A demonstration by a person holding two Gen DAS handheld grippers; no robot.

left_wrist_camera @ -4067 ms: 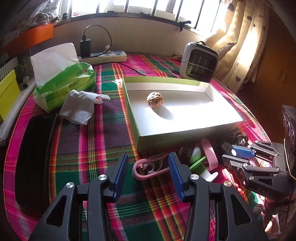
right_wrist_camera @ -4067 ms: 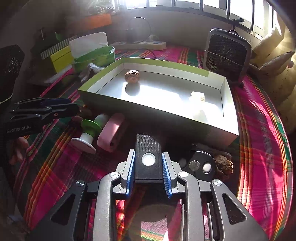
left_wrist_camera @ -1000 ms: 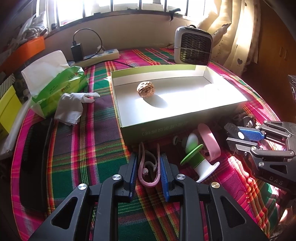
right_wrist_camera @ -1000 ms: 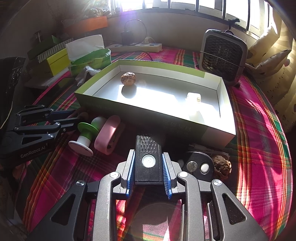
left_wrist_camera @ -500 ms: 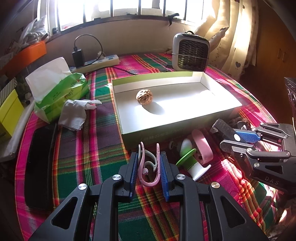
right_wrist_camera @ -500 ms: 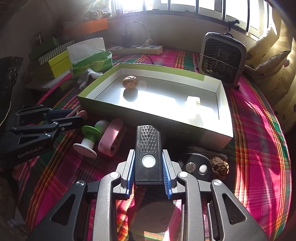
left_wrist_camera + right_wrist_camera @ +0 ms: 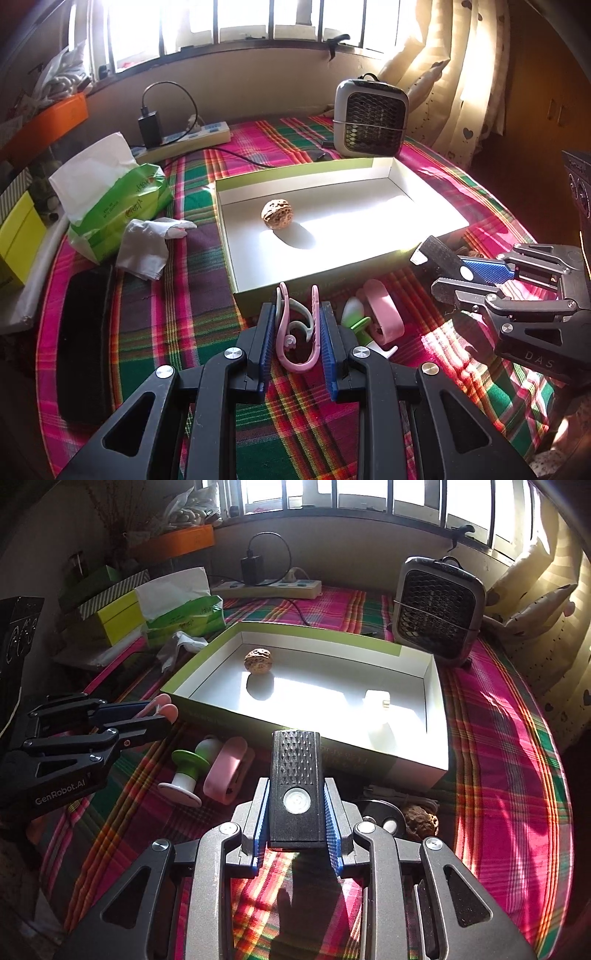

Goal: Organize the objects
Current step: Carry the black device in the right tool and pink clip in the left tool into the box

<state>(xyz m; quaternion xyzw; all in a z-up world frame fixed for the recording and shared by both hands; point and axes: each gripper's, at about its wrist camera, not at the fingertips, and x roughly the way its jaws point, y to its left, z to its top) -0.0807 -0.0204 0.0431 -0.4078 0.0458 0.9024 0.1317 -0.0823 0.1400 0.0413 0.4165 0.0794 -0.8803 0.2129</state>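
Observation:
My left gripper (image 7: 298, 317) is shut on a pink and grey clip (image 7: 297, 332) and holds it above the plaid cloth, just before the near wall of the green-rimmed white box (image 7: 317, 275). My right gripper (image 7: 295, 797) is shut on a black rectangular device (image 7: 295, 779) with a round button, lifted in front of the box (image 7: 430, 672). A walnut (image 7: 277, 214) lies inside the box, as does a small white block (image 7: 376, 699). Each gripper shows in the other's view: the right one (image 7: 454, 277), the left one (image 7: 162, 714).
On the cloth before the box lie a green and white spool (image 7: 184, 771), a pink roll (image 7: 225, 775), a black round item (image 7: 380, 816) and a second walnut (image 7: 421, 821). A small heater (image 7: 371, 118), a tissue pack (image 7: 110, 199) and a power strip (image 7: 188, 138) stand behind and left.
Both grippers have risen and drawn back a little with their loads. Four seconds ago the left gripper was open around the clip on the cloth; it has since shut on it.

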